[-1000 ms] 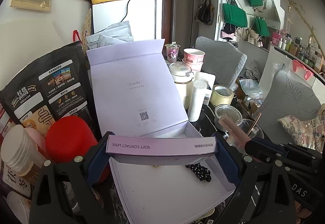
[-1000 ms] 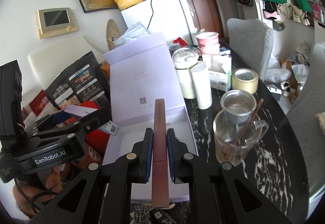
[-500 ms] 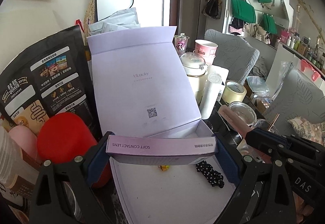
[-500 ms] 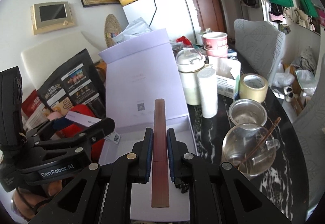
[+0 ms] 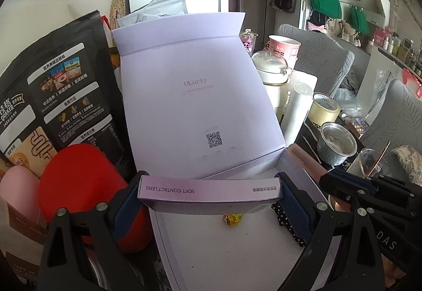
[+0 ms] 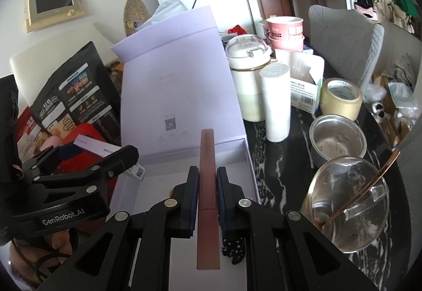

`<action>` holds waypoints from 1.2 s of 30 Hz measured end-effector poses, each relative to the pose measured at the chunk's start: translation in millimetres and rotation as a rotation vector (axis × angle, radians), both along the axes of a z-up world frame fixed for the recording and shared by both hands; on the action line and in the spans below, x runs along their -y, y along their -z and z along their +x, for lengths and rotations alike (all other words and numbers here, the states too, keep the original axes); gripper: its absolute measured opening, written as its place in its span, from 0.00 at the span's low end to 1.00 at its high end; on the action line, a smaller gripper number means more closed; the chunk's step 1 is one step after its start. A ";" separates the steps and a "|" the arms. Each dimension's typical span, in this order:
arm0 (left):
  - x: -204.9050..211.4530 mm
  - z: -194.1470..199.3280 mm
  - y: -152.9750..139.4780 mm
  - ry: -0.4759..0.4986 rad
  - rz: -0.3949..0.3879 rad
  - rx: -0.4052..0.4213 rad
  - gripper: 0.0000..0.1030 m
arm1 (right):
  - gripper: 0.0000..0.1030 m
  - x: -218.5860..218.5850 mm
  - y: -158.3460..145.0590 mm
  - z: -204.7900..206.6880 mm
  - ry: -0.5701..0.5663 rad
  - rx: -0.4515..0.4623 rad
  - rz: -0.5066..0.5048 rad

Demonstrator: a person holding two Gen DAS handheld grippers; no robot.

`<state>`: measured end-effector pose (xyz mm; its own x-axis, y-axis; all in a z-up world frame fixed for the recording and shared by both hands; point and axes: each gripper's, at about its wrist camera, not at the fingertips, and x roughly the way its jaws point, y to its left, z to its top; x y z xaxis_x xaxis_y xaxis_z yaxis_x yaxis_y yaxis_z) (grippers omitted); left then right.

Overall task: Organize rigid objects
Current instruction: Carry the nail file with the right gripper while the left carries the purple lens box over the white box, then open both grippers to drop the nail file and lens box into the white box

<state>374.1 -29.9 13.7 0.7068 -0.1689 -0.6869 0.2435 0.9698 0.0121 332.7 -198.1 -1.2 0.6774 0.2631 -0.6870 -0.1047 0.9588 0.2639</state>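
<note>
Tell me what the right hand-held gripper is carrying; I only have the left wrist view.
Observer: The right hand-held gripper is shut on a slim brown stick, held lengthwise.
Operator: Where does it point?
Observer: Toward the raised lid of the open box, with the stick above the tray.
Operator: Does the small purple box I hold have anything on its right end?
Observer: Yes, the small purple box has a white label with a square code at that end.

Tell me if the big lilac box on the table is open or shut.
Open. The lilac box has its lid standing up behind the tray, and the white floor shows, with a small yellow item lying in it.
</note>
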 end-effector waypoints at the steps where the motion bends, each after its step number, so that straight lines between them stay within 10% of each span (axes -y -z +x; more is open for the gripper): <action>1: -0.1 1.7 2.0 -0.002 0.002 -0.008 0.93 | 0.13 0.4 2.5 1.7 0.003 -0.008 -0.003; 36: 5.7 25.5 44.2 -0.010 0.071 -0.176 0.93 | 0.14 -11.1 19.2 8.2 0.018 -0.082 -0.102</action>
